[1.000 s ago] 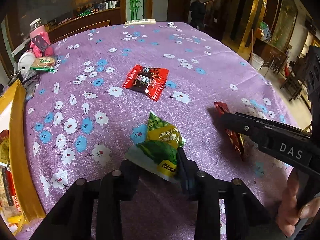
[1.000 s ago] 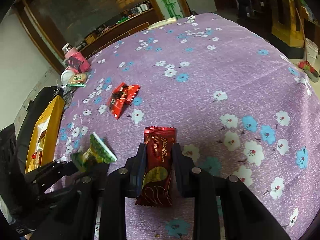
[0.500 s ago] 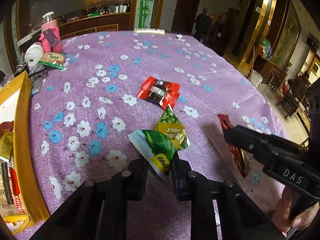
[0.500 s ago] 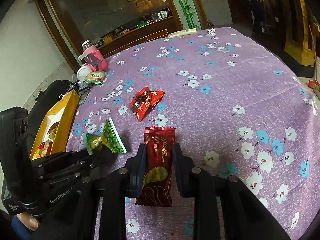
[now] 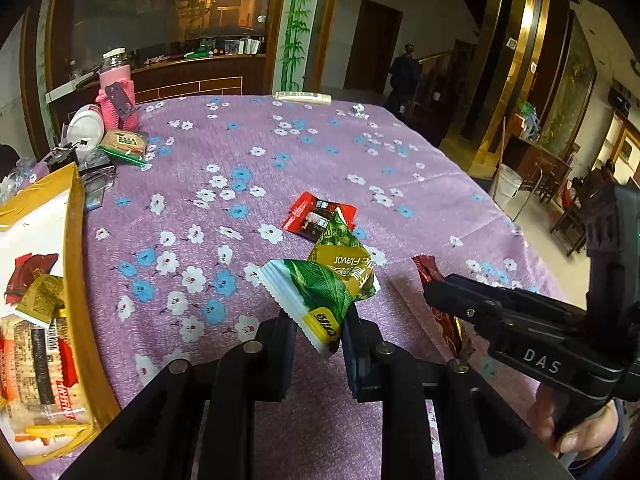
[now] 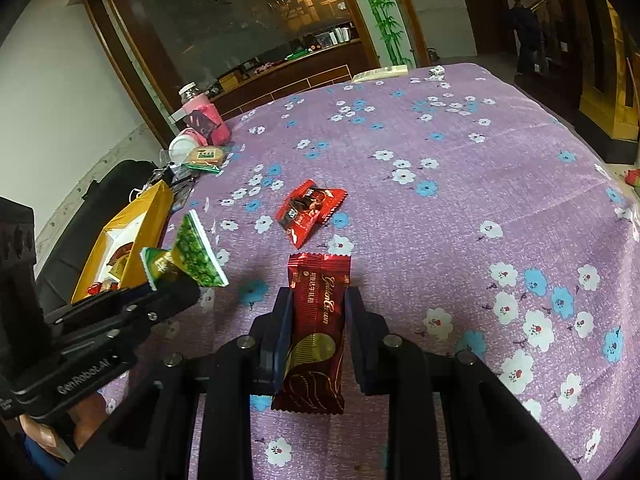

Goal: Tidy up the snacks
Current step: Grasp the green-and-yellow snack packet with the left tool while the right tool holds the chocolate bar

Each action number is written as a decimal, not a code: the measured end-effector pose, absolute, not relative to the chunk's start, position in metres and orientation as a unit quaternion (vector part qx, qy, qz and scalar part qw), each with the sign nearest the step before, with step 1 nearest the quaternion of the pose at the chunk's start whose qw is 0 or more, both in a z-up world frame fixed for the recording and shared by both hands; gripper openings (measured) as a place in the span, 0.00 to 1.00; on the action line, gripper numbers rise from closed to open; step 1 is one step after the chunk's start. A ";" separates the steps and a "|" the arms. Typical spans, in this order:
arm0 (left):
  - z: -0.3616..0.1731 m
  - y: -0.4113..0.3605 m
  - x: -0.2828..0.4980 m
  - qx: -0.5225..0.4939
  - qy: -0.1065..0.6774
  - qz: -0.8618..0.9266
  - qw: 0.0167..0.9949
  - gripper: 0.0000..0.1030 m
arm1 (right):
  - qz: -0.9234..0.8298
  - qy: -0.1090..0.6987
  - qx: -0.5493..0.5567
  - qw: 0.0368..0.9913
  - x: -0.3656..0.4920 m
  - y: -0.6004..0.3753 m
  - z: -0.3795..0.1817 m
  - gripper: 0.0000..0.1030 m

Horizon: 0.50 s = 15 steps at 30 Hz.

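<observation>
My left gripper (image 5: 318,330) is shut on a green and yellow snack packet (image 5: 324,280) and holds it above the purple flowered tablecloth (image 5: 240,152). The packet also shows in the right wrist view (image 6: 188,258). My right gripper (image 6: 318,312) is shut on a dark red chocolate bar wrapper (image 6: 316,328), lifted off the cloth; it shows at the right of the left wrist view (image 5: 444,312). A red snack packet (image 5: 316,216) lies flat mid-table, also in the right wrist view (image 6: 310,208). A yellow snack box (image 5: 76,264) with several packets stands at the left edge (image 6: 148,212).
A pink bottle (image 5: 116,96), a white lid (image 5: 84,124) and a green-edged cracker pack (image 5: 124,144) sit at the far left corner. A white flat item (image 5: 302,98) lies at the table's far edge. Chairs and a white bucket (image 5: 508,184) stand off to the right.
Both grippers have risen with their packets. The left gripper has lifted the green packet off the cloth and swung toward the yellow box, which now shows larger at the left.
</observation>
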<state>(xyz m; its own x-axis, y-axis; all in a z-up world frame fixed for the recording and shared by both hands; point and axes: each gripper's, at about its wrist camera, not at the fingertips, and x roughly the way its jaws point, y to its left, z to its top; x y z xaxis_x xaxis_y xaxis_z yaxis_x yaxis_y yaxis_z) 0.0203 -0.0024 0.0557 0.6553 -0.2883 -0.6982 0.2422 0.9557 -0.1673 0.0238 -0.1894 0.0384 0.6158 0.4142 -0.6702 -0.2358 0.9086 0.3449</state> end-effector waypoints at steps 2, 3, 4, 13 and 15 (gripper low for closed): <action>0.059 0.001 0.018 -0.033 0.386 -0.146 0.910 0.20 | 0.188 0.395 0.118 0.892 0.023 -0.190 0.040 0.24; 0.060 0.003 0.017 -0.034 0.384 -0.145 0.911 0.20 | 0.190 0.393 0.120 0.892 0.023 -0.190 0.041 0.24; 0.060 0.004 0.016 -0.035 0.384 -0.145 0.911 0.20 | 0.192 0.391 0.121 0.892 0.023 -0.190 0.041 0.24; 0.069 0.019 0.008 -0.043 0.376 -0.138 0.915 0.20 | 0.194 0.398 0.149 0.884 0.022 -0.192 0.044 0.24; 0.071 0.024 0.006 -0.045 0.374 -0.136 0.916 0.20 | 0.199 0.393 0.149 0.885 0.018 -0.189 0.049 0.24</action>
